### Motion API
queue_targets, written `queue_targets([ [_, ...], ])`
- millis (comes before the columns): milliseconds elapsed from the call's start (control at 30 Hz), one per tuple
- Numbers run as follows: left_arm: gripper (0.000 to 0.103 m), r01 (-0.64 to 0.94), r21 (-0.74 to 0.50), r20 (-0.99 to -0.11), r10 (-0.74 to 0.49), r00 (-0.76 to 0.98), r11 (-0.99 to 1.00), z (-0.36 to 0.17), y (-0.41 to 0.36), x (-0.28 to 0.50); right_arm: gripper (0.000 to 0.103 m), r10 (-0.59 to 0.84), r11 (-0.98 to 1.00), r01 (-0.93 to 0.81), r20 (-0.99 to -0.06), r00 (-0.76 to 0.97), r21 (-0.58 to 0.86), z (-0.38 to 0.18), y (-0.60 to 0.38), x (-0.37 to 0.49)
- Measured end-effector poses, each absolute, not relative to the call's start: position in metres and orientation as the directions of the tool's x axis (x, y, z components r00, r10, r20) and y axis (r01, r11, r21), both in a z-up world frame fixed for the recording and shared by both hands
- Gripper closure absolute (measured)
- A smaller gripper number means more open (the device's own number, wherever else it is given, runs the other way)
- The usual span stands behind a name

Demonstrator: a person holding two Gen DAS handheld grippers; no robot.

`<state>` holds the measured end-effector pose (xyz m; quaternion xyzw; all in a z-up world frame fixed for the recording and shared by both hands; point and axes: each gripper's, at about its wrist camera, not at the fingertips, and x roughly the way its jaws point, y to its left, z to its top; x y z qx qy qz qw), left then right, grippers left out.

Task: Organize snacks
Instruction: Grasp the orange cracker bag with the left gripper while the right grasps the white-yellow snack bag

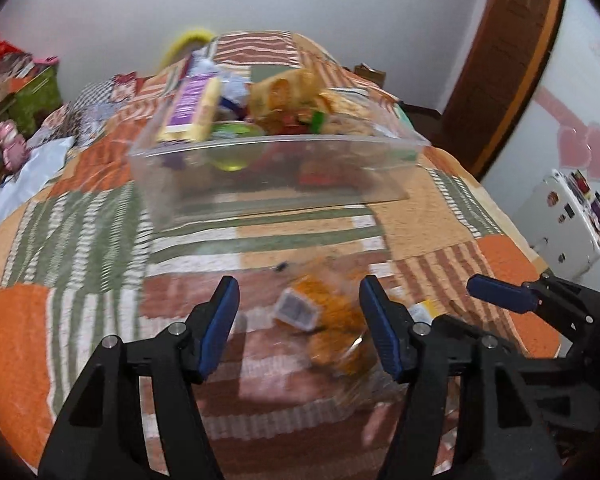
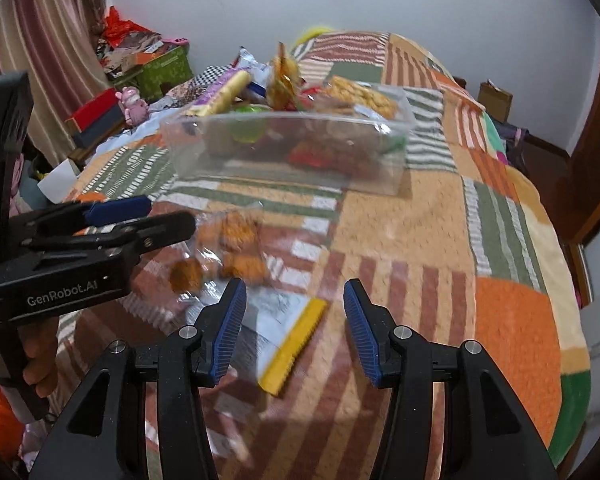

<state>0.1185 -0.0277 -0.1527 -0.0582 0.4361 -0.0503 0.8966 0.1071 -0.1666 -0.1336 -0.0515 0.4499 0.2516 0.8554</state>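
A clear plastic bin (image 1: 284,196) (image 2: 300,178) stands on the patchwork bedspread, holding several snack packets, among them a purple-and-yellow box (image 1: 194,106). Nearer to me lies a clear bag of orange snacks (image 1: 332,316) (image 2: 236,248). My left gripper (image 1: 300,304) (image 2: 148,216) is open, jaws on either side of that bag, pads not pressing it. A white packet with a yellow edge (image 2: 290,334) lies just right of the bag. My right gripper (image 2: 294,308) (image 1: 500,292) hovers open above that packet, nothing gripped.
The bedspread (image 1: 80,232) (image 2: 460,240) drops off at the right and near edges. A green box (image 2: 164,68), a pink toy (image 2: 132,104) and clutter sit left of the bed. A white appliance (image 1: 568,220) and a wooden door (image 1: 512,52) stand to the right. A hand (image 2: 40,360) holds the left gripper.
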Motion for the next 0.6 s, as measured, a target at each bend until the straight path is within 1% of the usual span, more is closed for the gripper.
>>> queue_targets([
  [100, 0.039, 0.065, -0.124, -0.784, -0.139, 0.605, 0.990, -0.159, -0.041, 0.126, 0.056, 0.368, 0.880, -0.456, -0.800, 0.474, 0.134, -0.135, -0.175, 0.108],
  [167, 0.036, 0.065, -0.112, -0.786, -0.128, 0.604, 0.992, -0.163, -0.043, 0.127, 0.056, 0.366, 0.883, -0.449, -0.800, 0.475, 0.137, -0.135, -0.178, 0.109],
  [200, 0.032, 0.061, -0.111, -0.782, -0.125, 0.610, 0.992, -0.165, -0.042, 0.126, 0.056, 0.367, 0.884, -0.446, -0.801, 0.474, 0.141, -0.134, -0.180, 0.109],
  [233, 0.031, 0.056, -0.114, -0.780, -0.125, 0.613, 0.992, -0.166, -0.039, 0.124, 0.056, 0.369, 0.884, -0.445, -0.801, 0.473, 0.144, -0.134, -0.180, 0.109],
  [300, 0.031, 0.048, -0.120, -0.779, -0.124, 0.615, 0.992, -0.166, -0.032, 0.122, 0.056, 0.382, 0.877, -0.454, -0.797, 0.467, 0.154, -0.133, -0.178, 0.108],
  [400, 0.031, 0.013, -0.099, -0.779, -0.086, 0.621, 0.995, -0.165, -0.015, 0.116, 0.056, 0.403, 0.862, -0.481, -0.793, 0.458, 0.160, -0.132, -0.169, 0.103],
  [433, 0.031, -0.001, -0.096, -0.780, -0.074, 0.621, 0.995, -0.166, -0.007, 0.112, 0.054, 0.409, 0.858, -0.488, -0.792, 0.454, 0.163, -0.132, -0.166, 0.103],
  [467, 0.031, -0.012, -0.097, -0.783, -0.069, 0.618, 0.995, -0.167, -0.001, 0.110, 0.047, 0.417, 0.851, -0.498, -0.791, 0.448, 0.166, -0.132, -0.162, 0.101],
  [533, 0.031, -0.043, -0.088, -0.792, -0.044, 0.610, 0.995, -0.169, 0.015, 0.102, 0.041, 0.429, 0.840, -0.517, -0.784, 0.448, 0.164, -0.132, -0.153, 0.097],
  [600, 0.031, -0.060, -0.092, -0.797, -0.037, 0.603, 0.994, -0.172, 0.028, 0.095, 0.040, 0.438, 0.824, -0.544, -0.788, 0.434, 0.159, -0.135, -0.142, 0.093],
])
